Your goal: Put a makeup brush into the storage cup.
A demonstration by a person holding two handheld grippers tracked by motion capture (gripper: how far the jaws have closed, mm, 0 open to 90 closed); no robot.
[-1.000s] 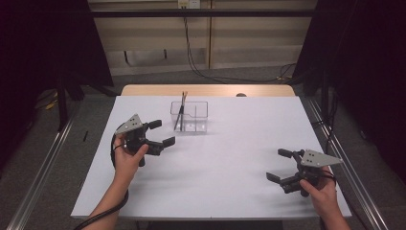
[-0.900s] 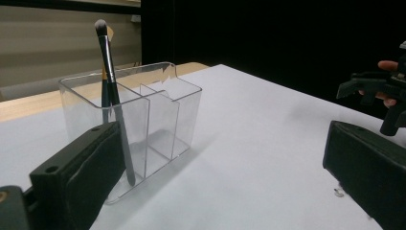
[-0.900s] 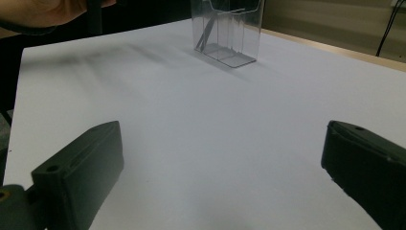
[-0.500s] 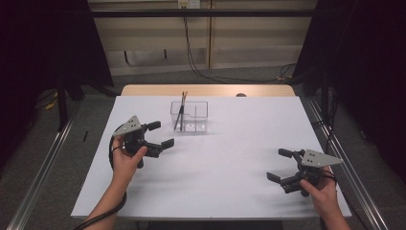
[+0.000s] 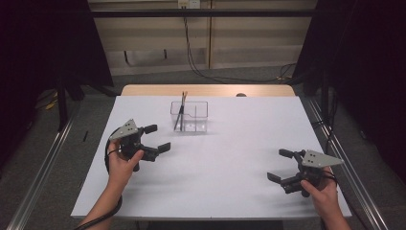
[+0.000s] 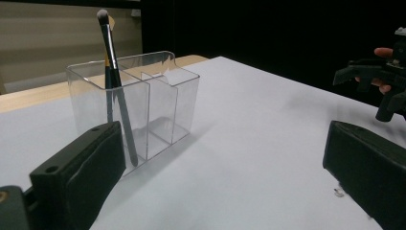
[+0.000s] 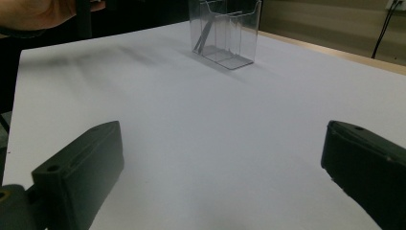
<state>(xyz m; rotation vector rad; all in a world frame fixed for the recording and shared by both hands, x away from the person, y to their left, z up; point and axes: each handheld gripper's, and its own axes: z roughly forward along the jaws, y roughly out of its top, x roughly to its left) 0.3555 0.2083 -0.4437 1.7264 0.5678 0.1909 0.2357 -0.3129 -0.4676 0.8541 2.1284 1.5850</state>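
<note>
Clear plastic holder (image 5: 189, 116) stood far centre, brush (image 5: 180, 111) upright inside. Left gripper (image 5: 153, 139) near it, jaws spread, empty; right gripper (image 5: 281, 165) likewise, well apart. Seemed approach stage; next, left closing on brush handle.

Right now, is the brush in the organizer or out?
In. The brush stands tilted in the clear organizer's end compartment, bristles up.

Left handheld black two-jaw gripper (image 5: 154, 139): matte black body, blocky rectangular jaws with a small round hole near each base, grey three-cornered plate on top, black cable trailing back along the forearm. Right handheld black two-jaw gripper (image 5: 283, 165): same matte black build, same blocky jaws, grey three-cornered plate on top. Person's forearms: bare, no sleeves in view; dark band at the left wrist.
</note>
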